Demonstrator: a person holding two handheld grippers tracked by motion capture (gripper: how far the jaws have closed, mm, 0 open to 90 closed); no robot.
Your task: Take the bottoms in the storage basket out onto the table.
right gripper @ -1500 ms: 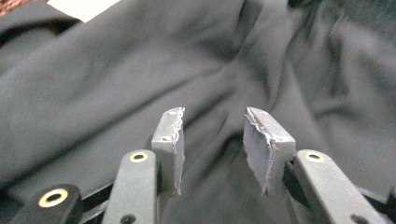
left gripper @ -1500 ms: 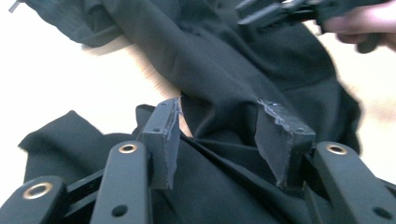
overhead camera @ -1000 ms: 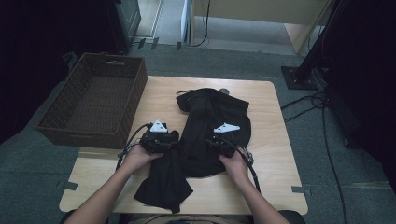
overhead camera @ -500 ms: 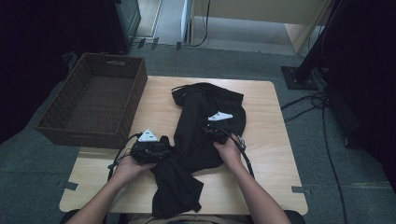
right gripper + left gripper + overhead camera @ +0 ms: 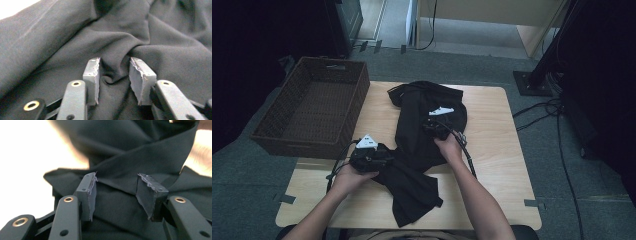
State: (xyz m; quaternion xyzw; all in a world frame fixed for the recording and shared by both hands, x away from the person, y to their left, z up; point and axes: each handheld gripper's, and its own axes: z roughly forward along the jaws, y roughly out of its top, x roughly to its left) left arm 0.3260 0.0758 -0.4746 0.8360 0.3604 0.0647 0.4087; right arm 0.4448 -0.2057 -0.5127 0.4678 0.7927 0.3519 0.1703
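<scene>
While a black garment (image 5: 422,145) is lying crumpled down the middle of a wooden table (image 5: 497,165), a person is working it from the near edge with a gripper in each hand. Seen from the high view, the left gripper (image 5: 379,159) is pointing sideways into the cloth's narrow waist, the left hand (image 5: 348,177) cupping it from behind, while the right gripper (image 5: 436,127) is reaching forward onto the upper bulk, the forearm stretching diagonally across the tabletop. A brown wicker basket (image 5: 312,107) is sitting at the table's left edge. Black on black, both sets of jaws are blending into the fabric here.

Along the left gripper view, the jaws are standing apart and have just been opening; a folded band of cloth (image 5: 140,167) is running between the pads (image 5: 88,195), untouched by them. The tabletop behind is washing out to white.

Along the right gripper view, the pads (image 5: 92,77) are standing part open, straddling a pinched ridge of fabric (image 5: 112,72) without pressing it.
</scene>
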